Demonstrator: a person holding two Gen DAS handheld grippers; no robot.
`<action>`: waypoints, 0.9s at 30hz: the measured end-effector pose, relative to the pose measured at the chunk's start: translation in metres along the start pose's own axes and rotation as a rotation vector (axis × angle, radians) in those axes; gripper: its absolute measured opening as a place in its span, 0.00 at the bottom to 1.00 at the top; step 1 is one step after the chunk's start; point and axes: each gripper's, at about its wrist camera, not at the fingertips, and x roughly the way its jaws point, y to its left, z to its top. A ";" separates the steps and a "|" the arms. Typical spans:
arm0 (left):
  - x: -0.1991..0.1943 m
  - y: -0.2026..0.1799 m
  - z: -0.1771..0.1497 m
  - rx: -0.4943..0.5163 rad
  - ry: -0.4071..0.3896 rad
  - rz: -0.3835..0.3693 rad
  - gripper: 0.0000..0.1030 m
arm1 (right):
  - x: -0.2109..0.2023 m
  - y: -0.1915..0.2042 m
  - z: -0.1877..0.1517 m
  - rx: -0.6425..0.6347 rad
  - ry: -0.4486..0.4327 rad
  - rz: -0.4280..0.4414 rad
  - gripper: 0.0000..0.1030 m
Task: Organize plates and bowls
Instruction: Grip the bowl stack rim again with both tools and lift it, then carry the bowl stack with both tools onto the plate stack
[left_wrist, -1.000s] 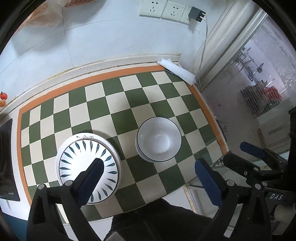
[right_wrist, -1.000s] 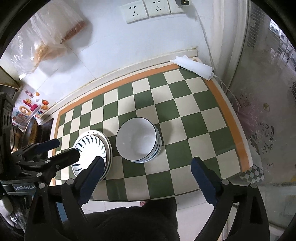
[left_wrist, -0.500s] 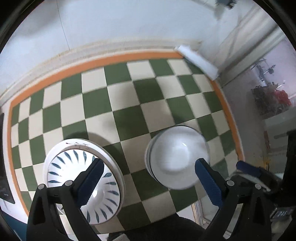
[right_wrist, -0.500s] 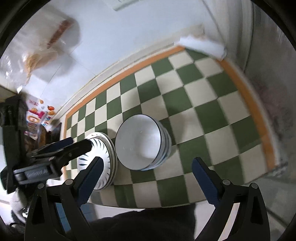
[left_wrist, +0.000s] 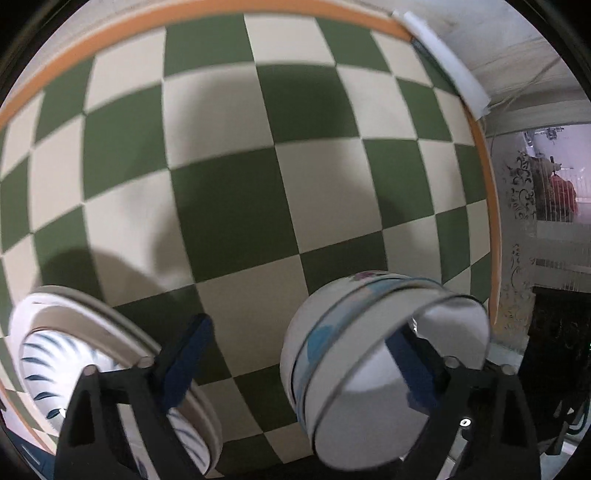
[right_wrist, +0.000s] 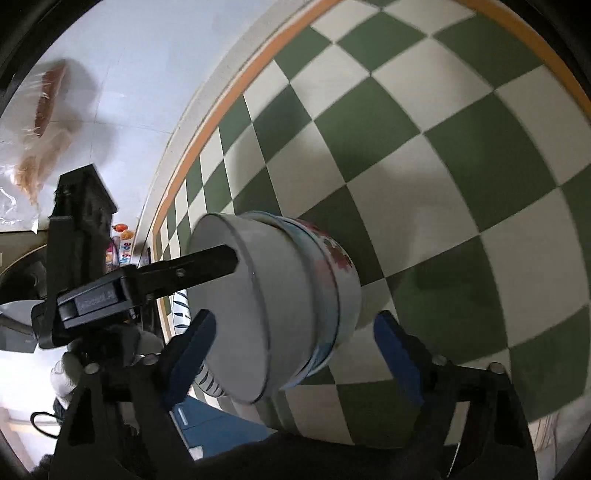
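Left wrist view: left hand-held gripper (left_wrist: 295, 363) low, jaws wide, one finger seemingly inside the stacked bowls (left_wrist: 369, 354).

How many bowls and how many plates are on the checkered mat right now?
Bowls: 3, nested in one stack
Plates: at least 2 in one stack; the rims are too blurred to count exactly
Total: at least 5
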 end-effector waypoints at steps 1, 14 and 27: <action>0.003 0.001 0.001 0.000 0.014 -0.007 0.78 | 0.007 -0.003 0.002 0.010 0.022 0.019 0.72; 0.006 -0.006 -0.003 -0.003 0.004 -0.122 0.54 | 0.039 -0.024 0.009 0.053 0.062 0.061 0.51; -0.032 0.003 -0.014 -0.061 -0.046 -0.110 0.54 | 0.038 0.009 0.018 0.004 0.117 0.063 0.50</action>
